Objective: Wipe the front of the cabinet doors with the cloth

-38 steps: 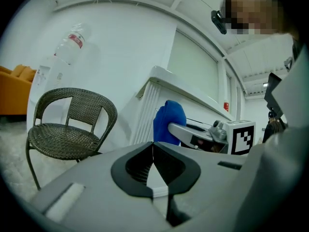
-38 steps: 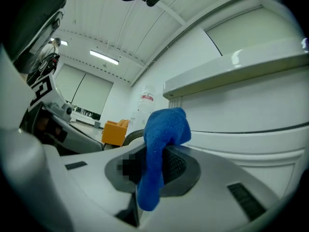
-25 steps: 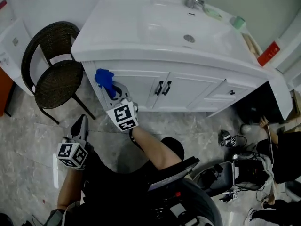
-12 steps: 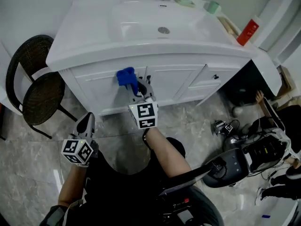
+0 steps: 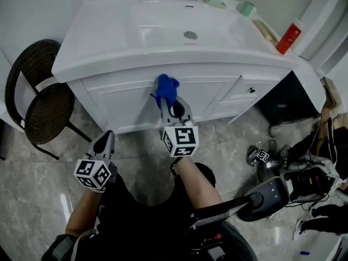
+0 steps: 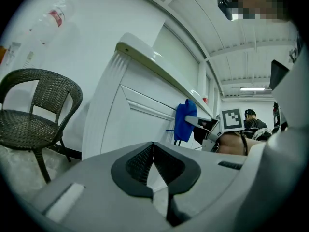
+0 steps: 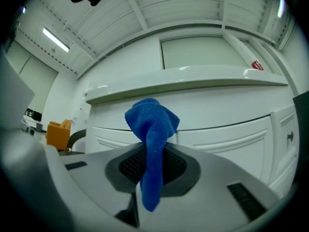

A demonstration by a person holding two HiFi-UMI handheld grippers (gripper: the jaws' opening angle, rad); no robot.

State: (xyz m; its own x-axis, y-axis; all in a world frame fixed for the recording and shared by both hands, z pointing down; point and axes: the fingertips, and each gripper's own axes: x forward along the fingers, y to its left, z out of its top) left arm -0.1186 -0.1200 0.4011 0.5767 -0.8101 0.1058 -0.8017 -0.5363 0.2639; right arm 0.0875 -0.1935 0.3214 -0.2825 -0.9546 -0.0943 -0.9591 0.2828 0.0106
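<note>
A blue cloth [image 5: 166, 89] is pinched in my right gripper [image 5: 167, 100], bunched at the tip and pressed against the white cabinet doors [image 5: 125, 102] just under the countertop, near the middle where the doors meet. In the right gripper view the cloth [image 7: 153, 144] hangs down between the jaws, with the cabinet front [image 7: 227, 129] close behind it. My left gripper [image 5: 105, 144] hangs low at the left, away from the cabinet, its jaws shut with nothing in them. From the left gripper view the cloth [image 6: 184, 122] shows sideways on against the door [image 6: 130, 124].
A white vanity top [image 5: 163, 31] with a tap, soap and a red bottle [image 5: 287, 38] overhangs the doors. A wicker chair [image 5: 38, 99] stands at the left. Cables and equipment [image 5: 293, 173] lie on the tiled floor at the right, beside a small drawer [image 5: 247, 90].
My right gripper has carried the cloth rightwards along the cabinet front, from the left door towards the middle. The left gripper has stayed low at the left.
</note>
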